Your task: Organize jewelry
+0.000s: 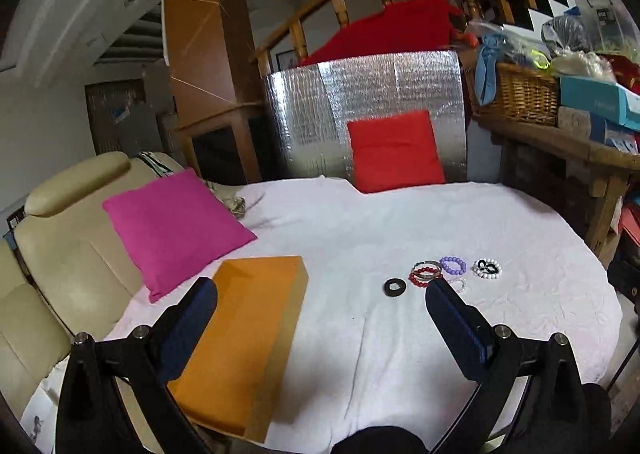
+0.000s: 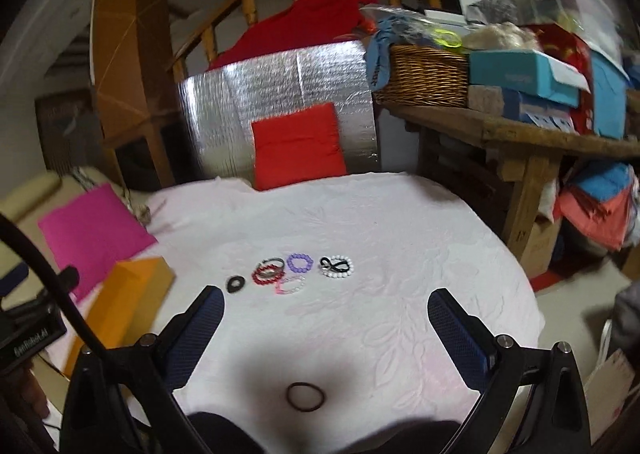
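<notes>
Both the left gripper [image 1: 320, 294] and right gripper [image 2: 326, 304] are held wide open with nothing gripped, so the hair tie [image 2: 306, 397] nearest the box [image 1: 248, 338] should probably be pinched first, low and gently, before the bracelets [image 2: 296, 272] farther off.

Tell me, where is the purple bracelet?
The purple bracelet lies on the white tablecloth, between the red bracelet on its left and the white bead bracelet on its right.

White-clothed table [image 2: 400, 222] — bracelets [image 2: 296, 270], orange box [image 1: 248, 338].
</notes>
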The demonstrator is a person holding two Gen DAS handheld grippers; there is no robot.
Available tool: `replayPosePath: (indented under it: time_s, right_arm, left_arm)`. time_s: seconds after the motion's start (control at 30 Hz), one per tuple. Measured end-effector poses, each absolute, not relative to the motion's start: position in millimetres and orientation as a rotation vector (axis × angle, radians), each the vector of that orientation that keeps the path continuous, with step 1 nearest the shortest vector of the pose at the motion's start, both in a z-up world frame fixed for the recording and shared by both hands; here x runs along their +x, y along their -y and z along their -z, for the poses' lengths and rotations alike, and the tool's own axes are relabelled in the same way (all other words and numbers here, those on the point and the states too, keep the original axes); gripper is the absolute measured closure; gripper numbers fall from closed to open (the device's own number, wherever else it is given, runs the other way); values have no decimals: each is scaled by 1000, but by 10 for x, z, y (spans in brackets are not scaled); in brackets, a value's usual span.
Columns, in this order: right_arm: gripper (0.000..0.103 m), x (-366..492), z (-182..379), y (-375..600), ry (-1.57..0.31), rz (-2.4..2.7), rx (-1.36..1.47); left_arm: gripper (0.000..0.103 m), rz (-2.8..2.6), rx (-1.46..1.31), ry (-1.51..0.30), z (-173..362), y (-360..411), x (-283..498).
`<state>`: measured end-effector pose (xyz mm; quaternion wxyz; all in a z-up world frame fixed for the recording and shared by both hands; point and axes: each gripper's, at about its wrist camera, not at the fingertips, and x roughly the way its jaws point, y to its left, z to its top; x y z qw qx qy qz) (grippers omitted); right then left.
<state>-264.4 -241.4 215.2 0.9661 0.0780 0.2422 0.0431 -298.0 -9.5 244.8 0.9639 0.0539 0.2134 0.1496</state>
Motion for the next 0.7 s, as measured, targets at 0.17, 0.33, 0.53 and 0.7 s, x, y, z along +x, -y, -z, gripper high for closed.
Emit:
replayPosePath:
  time_s: [0.17,0.33,0.53,0.7]
  right_arm:
    - [0,-2858,-2238,2462,-484,-94,211]
    - [0,-2989,-2308,2391,-458,-114,165]
    - [0,-2972,-2292,2335,-459,-133,174]
    - [0,-3008,-2317,2233,-427,-152,173]
  left_arm:
    - [0,-319,99,-415,-2510,57,-3270]
    - [0,-336,91,-400,-2516,18,-3361]
    - [0,-350,103,-405,-2486,-29,-3376]
    - [0,-365,101,-408,-2486,-74,-3392]
